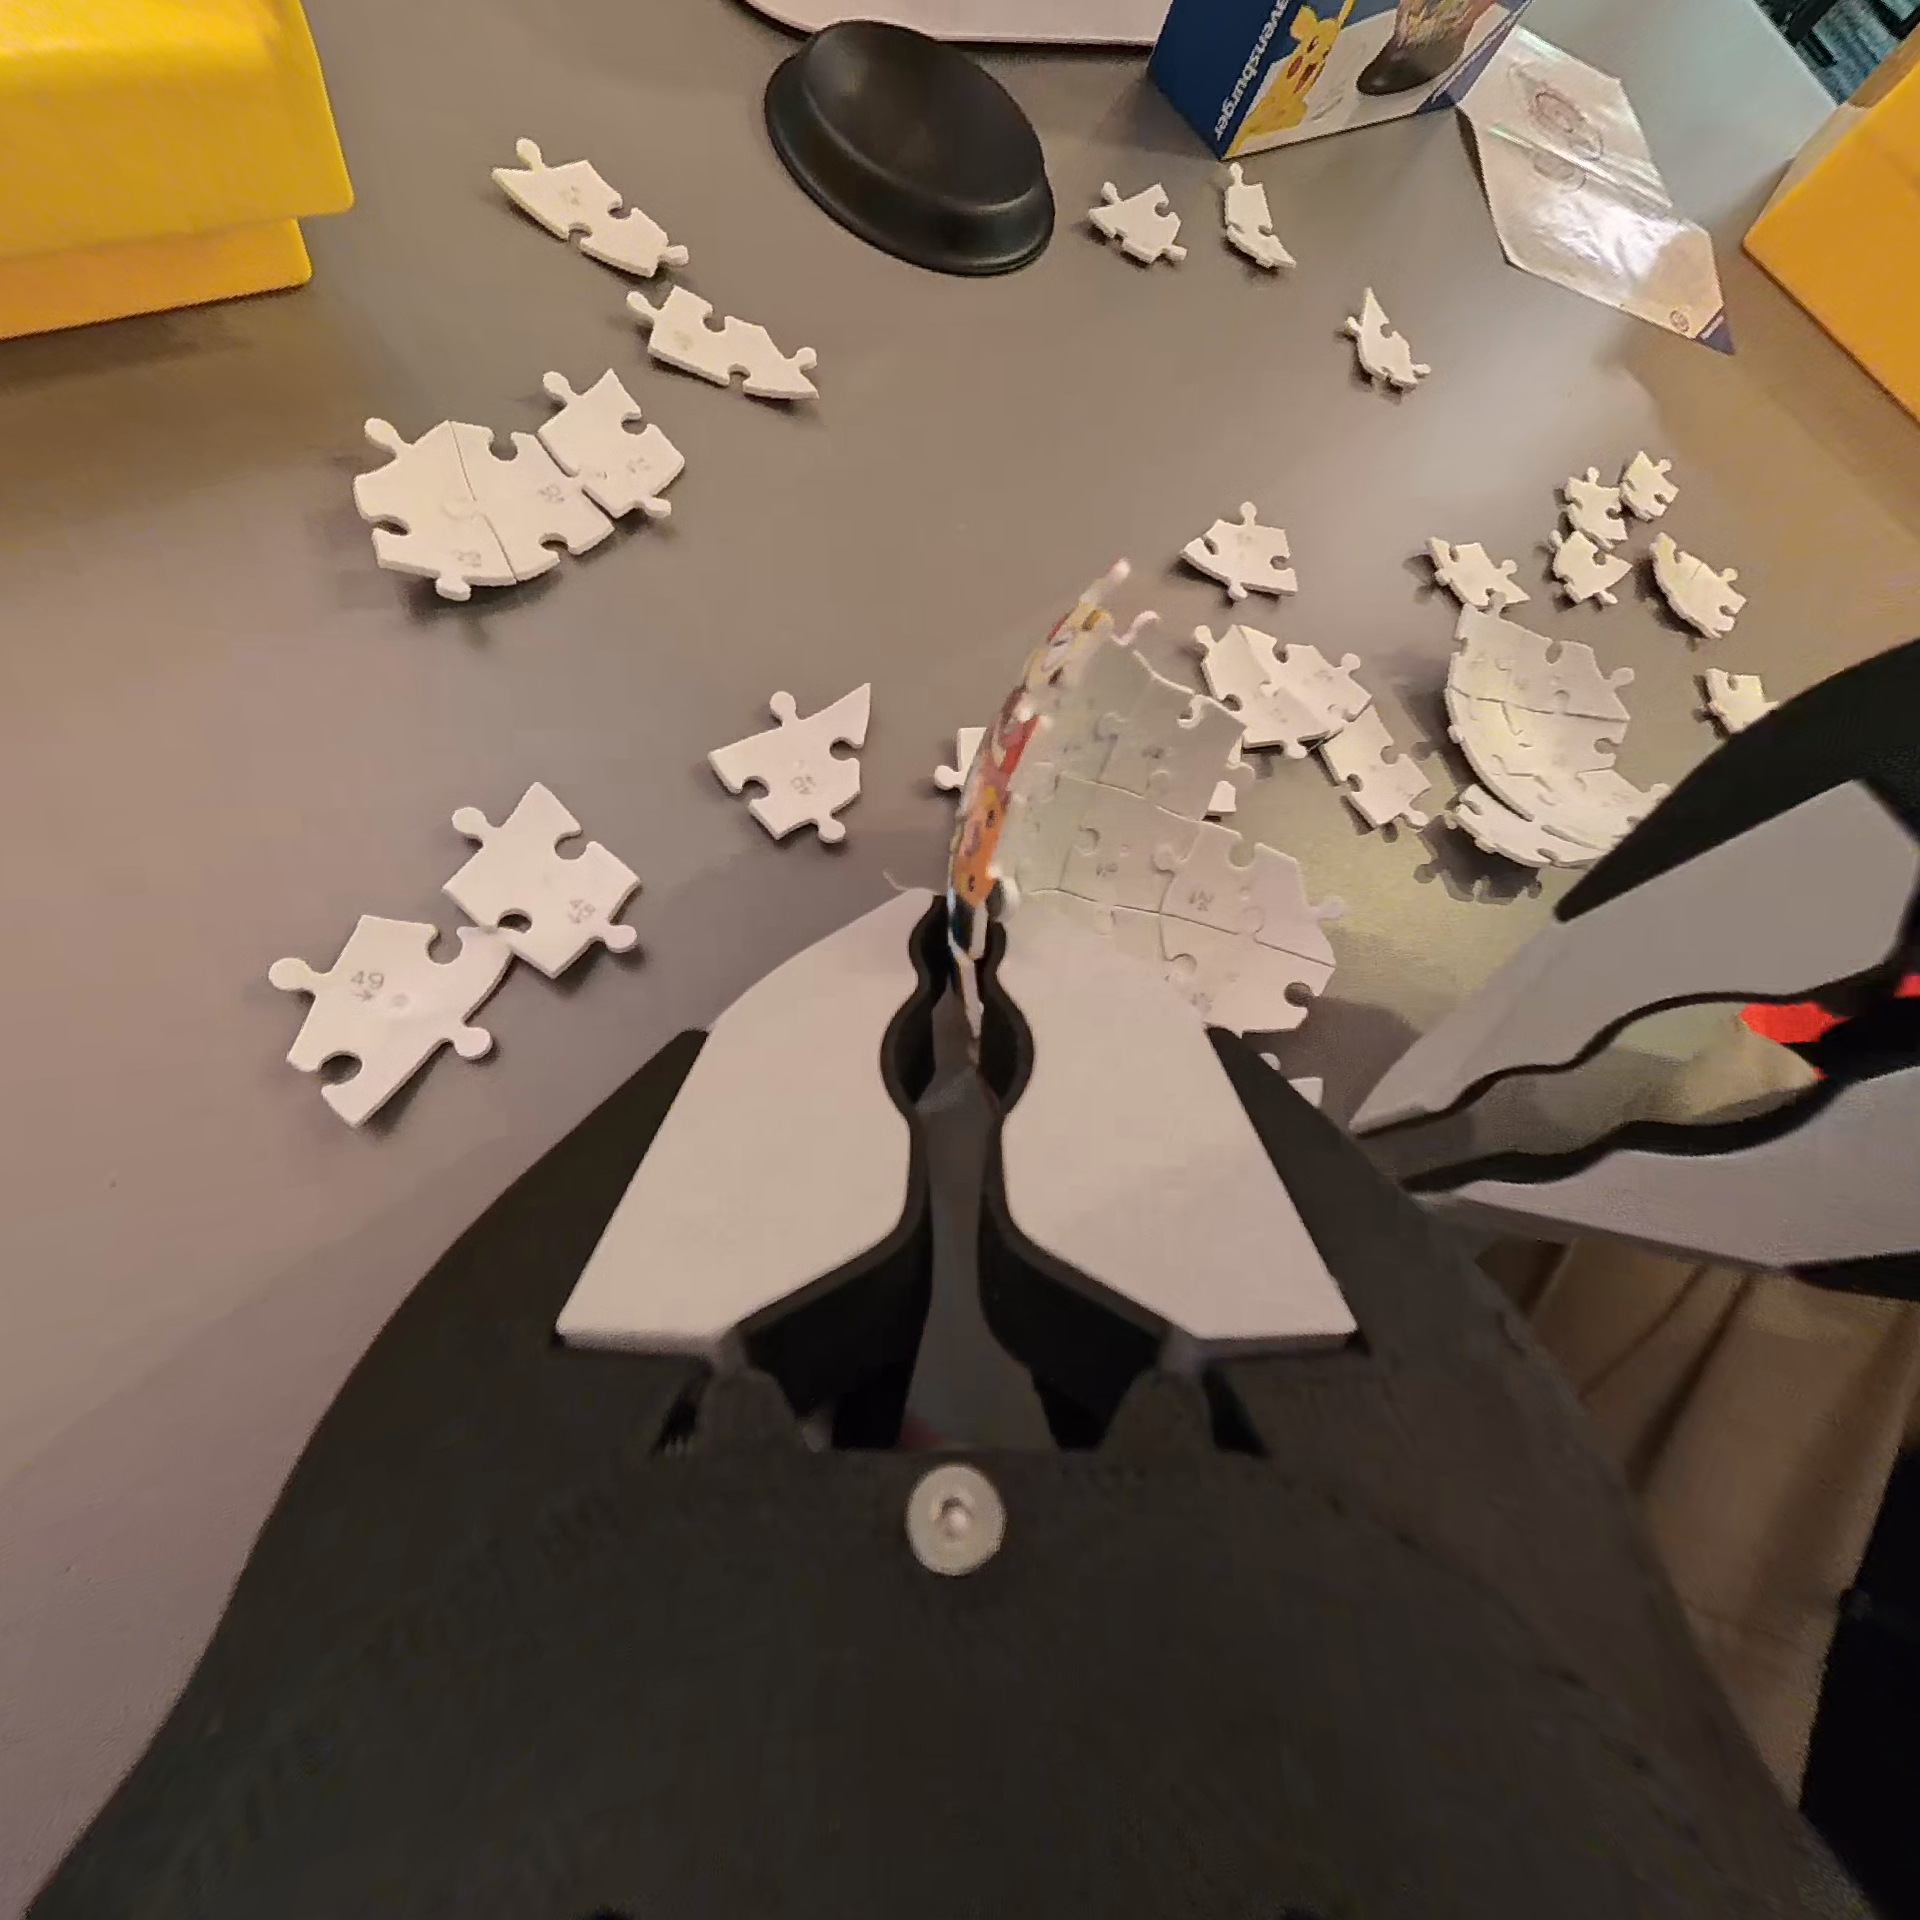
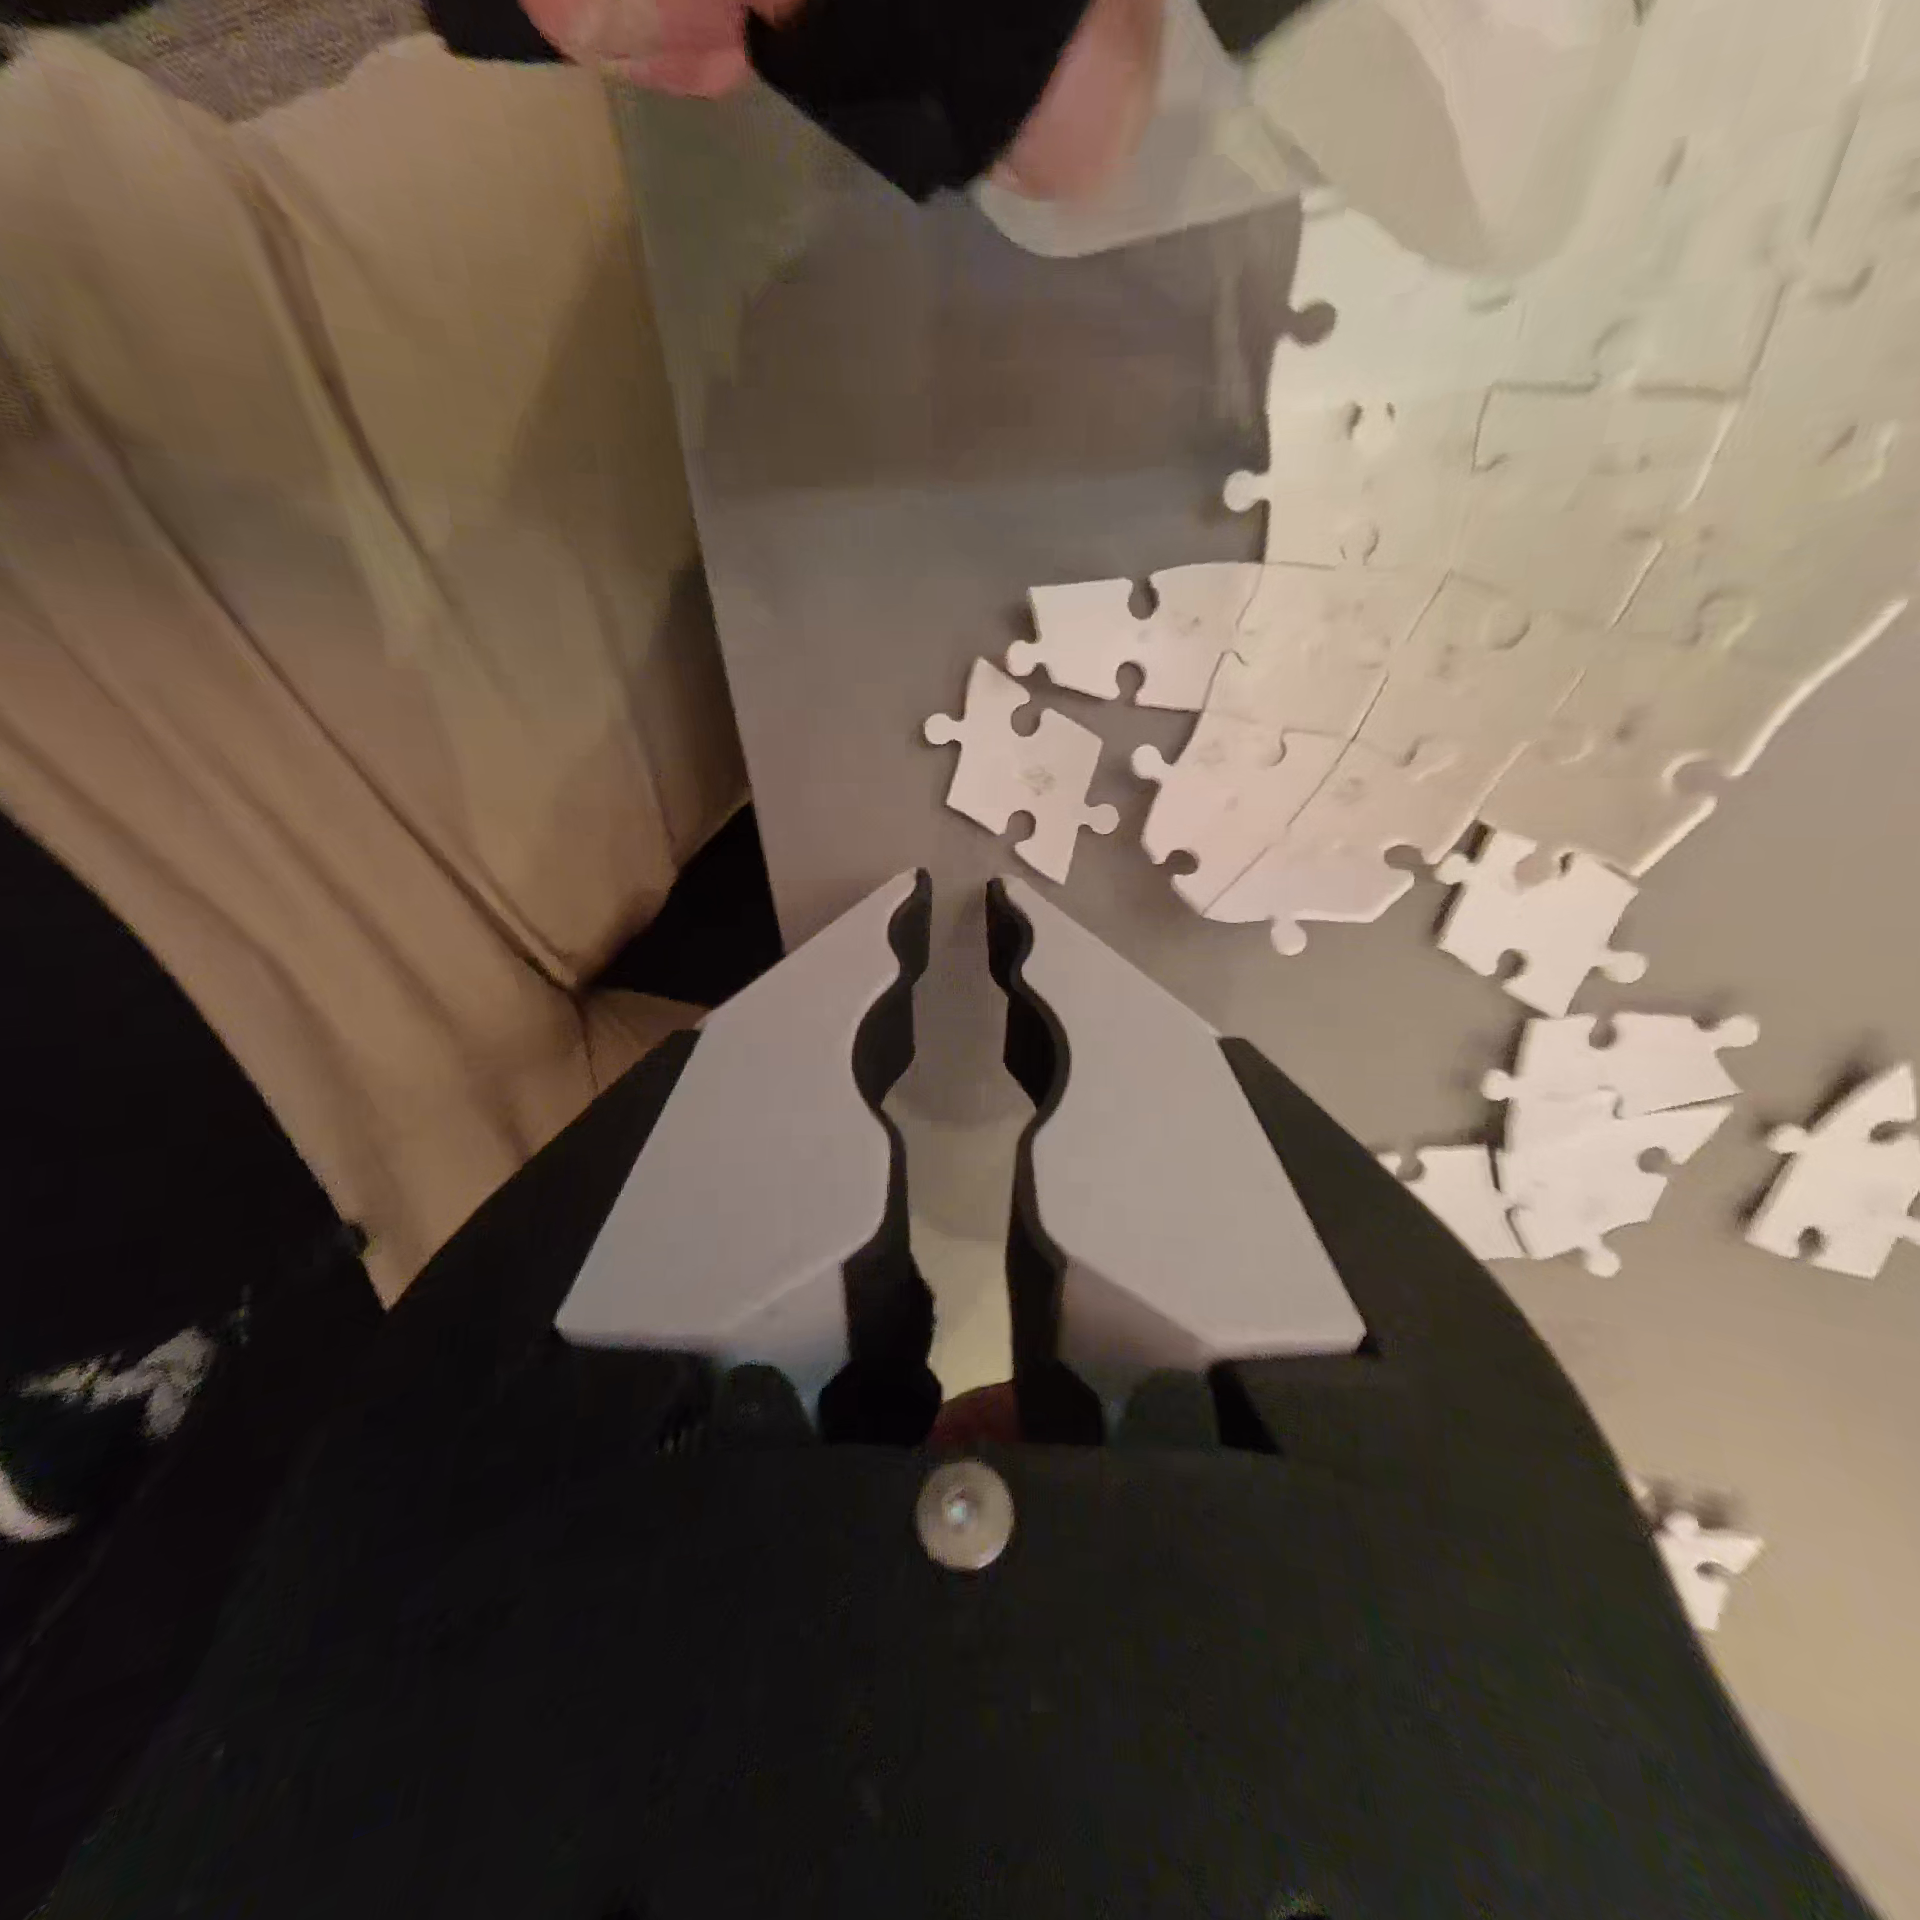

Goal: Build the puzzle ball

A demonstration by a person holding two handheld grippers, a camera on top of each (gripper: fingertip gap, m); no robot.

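Observation:
My left gripper (image 1: 964, 925) is shut on the lower edge of a curved part-built section of the puzzle ball (image 1: 1143, 831) and holds it upright above the grey table (image 1: 935, 520). The section's white back faces right and its printed side faces left. The same section fills the upper right of the right wrist view (image 2: 1558, 416), blurred. My right gripper (image 2: 956, 894) is slightly open and empty, low over the table near its front edge, just short of a loose white piece (image 2: 1023, 784). It also shows at the right of the left wrist view (image 1: 1387, 1158).
Several loose white pieces and joined groups (image 1: 488, 509) (image 1: 1538, 727) lie scattered on the table. A black stand (image 1: 909, 151), a blue box (image 1: 1320, 73) and a leaflet (image 1: 1590, 197) sit at the back. Yellow bins (image 1: 156, 156) (image 1: 1849, 239) flank them. A person's beige trousers (image 2: 312, 520) are beyond the table edge. My hands' fingertips stand some 12 cm from each other.

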